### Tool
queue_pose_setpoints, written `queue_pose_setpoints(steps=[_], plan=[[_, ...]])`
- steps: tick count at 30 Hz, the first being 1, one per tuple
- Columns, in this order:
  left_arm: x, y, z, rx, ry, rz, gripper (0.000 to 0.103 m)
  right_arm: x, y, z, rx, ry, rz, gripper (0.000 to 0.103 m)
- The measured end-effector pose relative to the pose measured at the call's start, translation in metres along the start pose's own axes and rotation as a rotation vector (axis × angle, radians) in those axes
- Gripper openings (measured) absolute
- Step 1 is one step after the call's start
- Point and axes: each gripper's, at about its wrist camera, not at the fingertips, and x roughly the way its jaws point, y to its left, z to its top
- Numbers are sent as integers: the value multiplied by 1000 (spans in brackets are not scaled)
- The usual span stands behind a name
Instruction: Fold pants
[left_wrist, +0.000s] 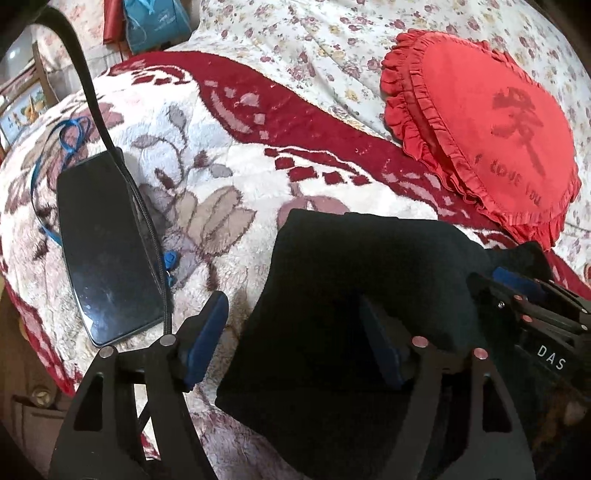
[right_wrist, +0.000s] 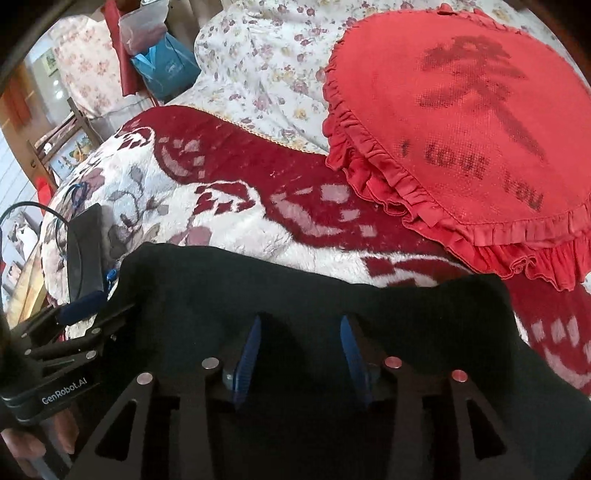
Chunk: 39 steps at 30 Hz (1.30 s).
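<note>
black pants (left_wrist: 332, 280) folded on blanket (left_wrist: 207, 184), near red pillow (left_wrist: 491, 125) | left hand-held gripper (left_wrist: 295, 332) jaws apart, straddling pants edge | right hand-held gripper (right_wrist: 301, 354) jaws apart over pants

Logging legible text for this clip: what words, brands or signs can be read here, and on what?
"I love you", beneath a large dark character I can't identify: red heart-shaped ruffled cushion.
"GenRobot.AI": black body of the left gripper, seen from the right wrist.
"DAS": black body of the right gripper, seen from the left wrist; it runs to the frame edge.
Blue gift bag: pale print, too blurred to read.
</note>
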Motion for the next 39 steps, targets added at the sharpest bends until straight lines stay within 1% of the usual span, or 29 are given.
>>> queue_pose_setpoints(steps=[4,6,10,13,17,18,20,23,26,29,32,39], plan=[[-10,-1,-2,0,-13,-1,73,-19,2,-8,-13,0,12,44],[-18,-3,-5,6,-21,-9,73,-35,4,-19,-23,-21,6,45],[-39,-7,-11,27,-74,4,73,-58,8,-42,-42,-29,16,47],[-50,-11,-18,27,-97,-7,73,-68,14,-62,-72,-33,-11,49],[-59,-20,-26,49,-111,-12,73,-59,21,-88,-116,1,-62,49],[-61,-23,-28,62,-113,-15,73,-59,23,-92,-133,-15,-74,49],[-66,-29,-32,81,-125,-15,73,-61,22,-92,-137,-9,-79,49],[-72,-35,-39,87,-131,-38,73,-78,15,-90,-90,-23,-44,49],[-74,-42,-47,92,-121,-57,73,-92,11,-92,-94,-46,-77,49],[-72,-48,-53,91,-100,-64,73,-105,-2,-99,-76,-48,-115,49],[-72,-55,-56,86,-70,-87,73,-118,-23,-107,-22,-56,-150,49],[-86,-82,-56,127,-84,-145,73,-138,-74,-127,92,-54,-215,49]])
